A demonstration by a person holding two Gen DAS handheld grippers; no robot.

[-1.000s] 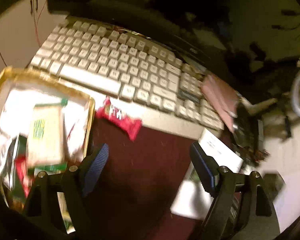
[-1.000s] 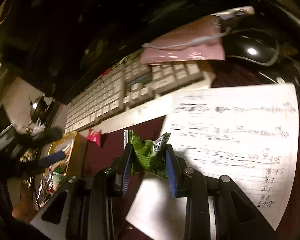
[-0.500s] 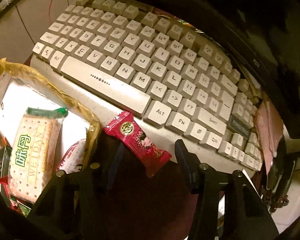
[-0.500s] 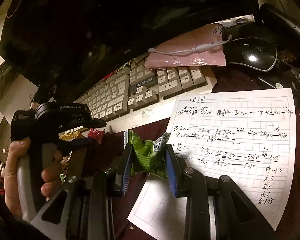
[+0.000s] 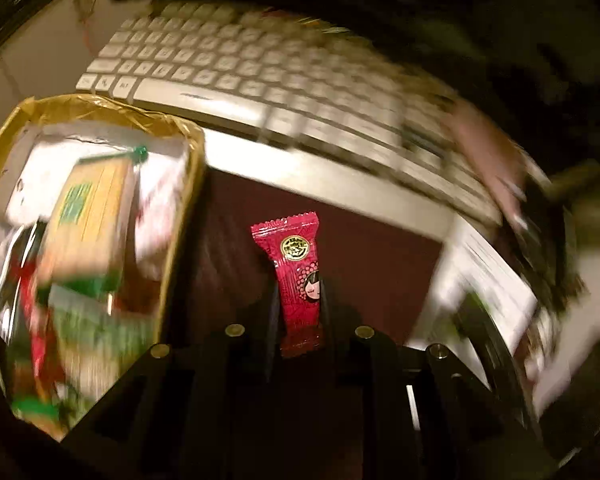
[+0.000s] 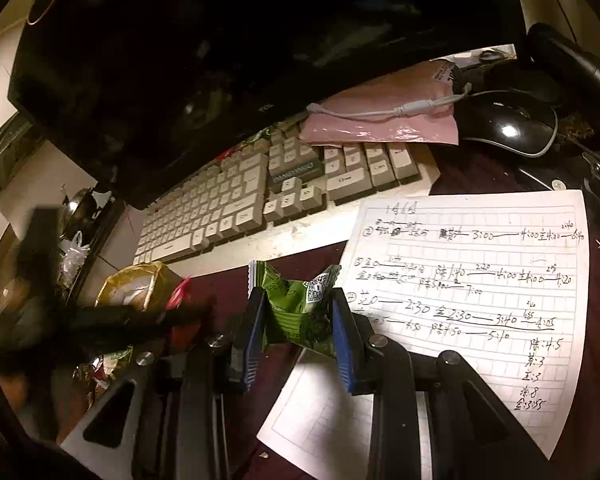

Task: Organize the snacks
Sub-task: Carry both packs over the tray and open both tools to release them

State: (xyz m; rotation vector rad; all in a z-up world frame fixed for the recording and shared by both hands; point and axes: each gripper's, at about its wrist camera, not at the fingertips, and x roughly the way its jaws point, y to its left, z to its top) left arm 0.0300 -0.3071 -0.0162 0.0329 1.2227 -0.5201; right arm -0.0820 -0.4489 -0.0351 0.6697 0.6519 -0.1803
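My left gripper is shut on a red candy packet and holds it upright above the dark red desk, just right of a gold-rimmed snack box filled with several wrapped snacks. My right gripper is shut on a green snack packet, held over the desk at the left edge of a written sheet. In the right wrist view the snack box lies to the left, with the blurred left gripper beside it.
A beige keyboard lies behind both grippers under a dark monitor. A pink bag with a white cable rests on its right end. A black mouse sits far right. The handwritten sheet covers the desk's right.
My left gripper went forward over the red candy by the keyboard, closed on it and lifted it back beside the box. My right gripper kept still with the green packet.
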